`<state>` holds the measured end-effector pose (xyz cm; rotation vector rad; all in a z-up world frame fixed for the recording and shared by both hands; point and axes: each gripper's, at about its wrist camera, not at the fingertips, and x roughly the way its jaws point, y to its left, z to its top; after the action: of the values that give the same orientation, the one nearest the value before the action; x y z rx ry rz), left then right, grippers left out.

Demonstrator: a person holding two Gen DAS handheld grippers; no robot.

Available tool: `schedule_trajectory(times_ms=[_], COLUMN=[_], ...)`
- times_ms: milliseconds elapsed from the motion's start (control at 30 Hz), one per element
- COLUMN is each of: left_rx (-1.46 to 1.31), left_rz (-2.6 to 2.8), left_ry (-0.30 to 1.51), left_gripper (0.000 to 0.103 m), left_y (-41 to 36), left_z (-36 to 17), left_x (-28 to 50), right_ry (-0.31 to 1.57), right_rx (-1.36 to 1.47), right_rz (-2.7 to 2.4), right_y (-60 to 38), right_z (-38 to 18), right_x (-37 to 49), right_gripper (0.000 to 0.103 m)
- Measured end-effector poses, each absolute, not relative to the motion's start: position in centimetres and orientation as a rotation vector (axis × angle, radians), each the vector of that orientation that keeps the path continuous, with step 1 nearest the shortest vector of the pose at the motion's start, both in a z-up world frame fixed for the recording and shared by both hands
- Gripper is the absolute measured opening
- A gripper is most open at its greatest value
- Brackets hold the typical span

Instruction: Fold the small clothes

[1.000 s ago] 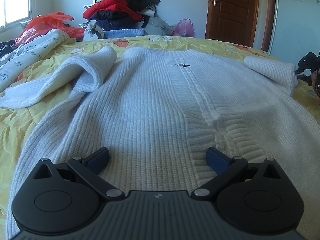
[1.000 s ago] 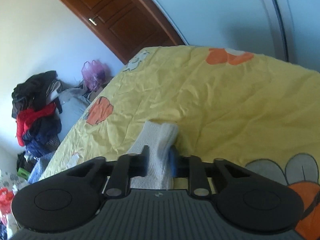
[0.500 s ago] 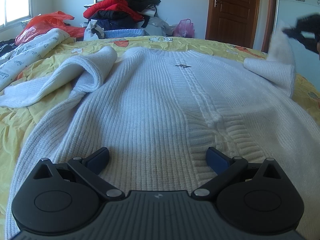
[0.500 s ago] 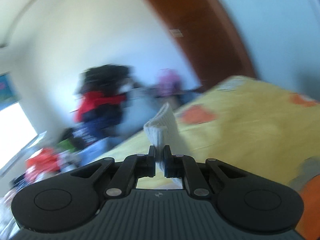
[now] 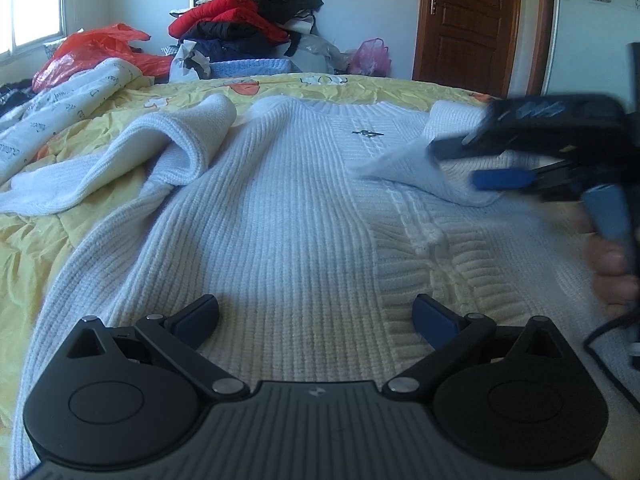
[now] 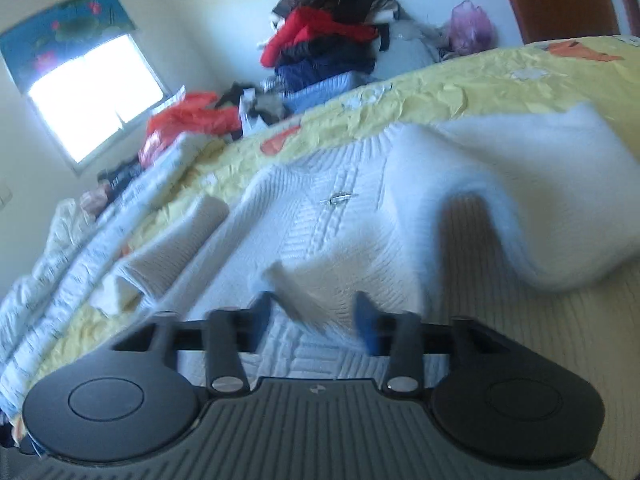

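The left hand-held gripper [image 5: 316,320] sits nearest, just above the hem of the white knitted sweater [image 5: 280,220], with its jaws spread wide and nothing between them. The sweater lies face up on the bed [image 5: 40,248], which carries a yellow printed sheet. Its ribbed hem is closest, and a cable-knit strip with a small metal clasp [image 5: 367,133] runs up the front toward the collar. The right hand-held gripper [image 6: 314,314] is over the middle of the sweater; its jaws have just been opening, and the cuff of the right sleeve [image 6: 520,200] lies loose between them with the pads not pressing on it. That sleeve now arches across the chest. The left sleeve [image 5: 132,156] lies bunched and doubled at the far left side, partly on the sheet. The knit appears soft, thick and light, with no stiffness; it is likely to sag, stretch and drag if lifted by 1 point. Recommended grip points are the firmer ribbed edges: cuff, hem corner or shoulder seam. Beyond the bed, a pile of clothes [image 5: 248,20] stands against the wall, and a wooden door [image 5: 468,20] is at the right.
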<state>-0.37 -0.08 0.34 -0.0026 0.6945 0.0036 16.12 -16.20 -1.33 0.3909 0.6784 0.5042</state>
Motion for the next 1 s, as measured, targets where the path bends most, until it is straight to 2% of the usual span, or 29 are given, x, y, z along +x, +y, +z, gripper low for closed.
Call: schedule_trajectory(times_ms=[33, 133, 300, 467, 633, 667, 700, 733, 800, 833, 1000], left_rx=[0.005, -0.040, -0.386, -0.809, -0.867, -0.847, -0.817, -0.782, -0.697, -0.658, -0.469], left_rz=[0.010, 0.016, -0.111, -0.125, -0.086, -0.082, -0.084, -0.081, -0.044, -0.030, -0.019], left_ry=[0.695, 0.701, 0.700, 0.841, 0.862, 0.870, 0.878, 0.891, 0.928, 0.929, 0.921], left_gripper=[0.103, 0.103, 0.103, 0.103, 0.100, 0.097, 0.080, 0.058, 0.036, 0.028, 0.019], left_y=[-0.3, -0.3, 1.3, 3.6, 3.1, 2.8, 2.3, 1.7, 0.9, 0.9, -0.5], left_z=[0.4, 1.4, 4.1, 1.6, 1.2, 1.3, 1.5, 1.6, 1.5, 1.6, 2.4], left_x=[-0.4, -0.1, 2.3, 7.8, 11.1, 11.7, 12.2, 12.7, 13.5, 13.5, 13.8], right_ry=[0.655, 0.608, 0.661, 0.644, 0.637, 0.636, 0.636, 0.636, 0.635, 0.635, 0.635], right_rx=[0.397, 0.405, 0.402, 0.487, 0.488, 0.498, 0.509, 0.517, 0.530, 0.532, 0.537], right_rz=[0.498, 0.487, 0.443, 0.447, 0.463, 0.465, 0.467, 0.469, 0.472, 0.473, 0.474], right_y=[-17.0, -19.7, -23.0, -24.1, -23.5, -23.5, -23.6, -23.6, -23.7, -23.8, -23.7], right_z=[-1.0, 0.0, -3.5, -4.7, -4.8, -4.9, -4.9, -4.9, -5.0, -5.0, -5.0], right_x=[15.6, 13.5, 12.1, 11.8, 12.1, 12.2, 12.1, 12.2, 12.2, 12.2, 12.2], right_gripper=[0.070, 0.070, 0.070, 0.070, 0.075, 0.075, 0.075, 0.075, 0.075, 0.075, 0.075])
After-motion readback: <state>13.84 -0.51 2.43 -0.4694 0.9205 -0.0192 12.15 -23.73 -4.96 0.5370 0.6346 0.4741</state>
